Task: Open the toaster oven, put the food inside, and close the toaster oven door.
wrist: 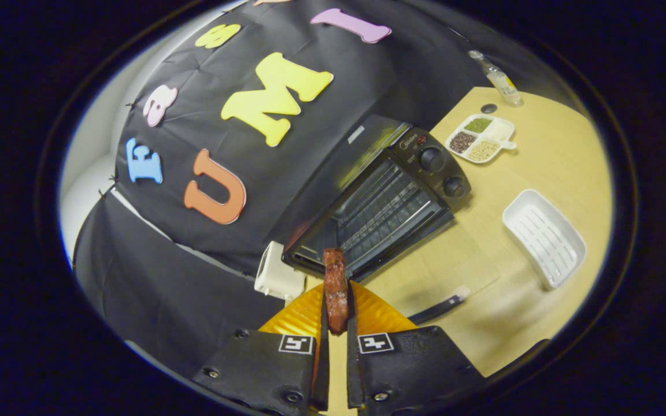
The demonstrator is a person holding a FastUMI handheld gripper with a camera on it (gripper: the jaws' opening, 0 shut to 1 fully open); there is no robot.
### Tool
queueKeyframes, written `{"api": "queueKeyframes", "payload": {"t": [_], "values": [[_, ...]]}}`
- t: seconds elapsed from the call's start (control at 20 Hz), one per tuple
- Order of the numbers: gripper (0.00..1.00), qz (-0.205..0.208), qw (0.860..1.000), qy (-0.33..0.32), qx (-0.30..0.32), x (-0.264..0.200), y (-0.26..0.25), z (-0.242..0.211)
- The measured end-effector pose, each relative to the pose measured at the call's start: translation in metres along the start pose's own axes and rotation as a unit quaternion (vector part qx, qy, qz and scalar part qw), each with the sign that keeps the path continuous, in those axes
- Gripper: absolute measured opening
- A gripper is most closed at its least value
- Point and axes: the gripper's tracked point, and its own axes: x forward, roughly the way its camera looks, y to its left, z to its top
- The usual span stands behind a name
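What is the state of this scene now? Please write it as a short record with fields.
gripper: shut on the piece of meat, one finger on each side of it
meat: held upright between the fingers, its top end just ahead of them
toaster oven: beyond the fingers, door looks open, wire rack visible inside
white tray: on the table beside the oven, nothing in it
divided dish: behind the oven's knob side, holds grains in four compartments
bottle: at the far table edge
task step: food not yet inside
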Motion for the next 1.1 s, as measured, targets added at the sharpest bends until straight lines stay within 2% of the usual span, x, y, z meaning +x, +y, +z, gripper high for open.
{"api": "queueKeyframes", "payload": {"t": [0.25,0.4,0.55,0.9,1.1], "values": [[0.15,-0.026,0.996,-0.045,0.069,0.089,-0.021,0.019],[0.15,-0.055,0.994,-0.057,0.072,0.137,-0.032,0.020],[0.15,-0.058,0.995,-0.058,0.058,0.169,-0.025,0.022],[0.18,-0.084,0.995,-0.048,0.021,0.188,-0.039,0.021],[0.33,-0.116,0.992,-0.037,-0.032,0.182,-0.048,0.025]]}}
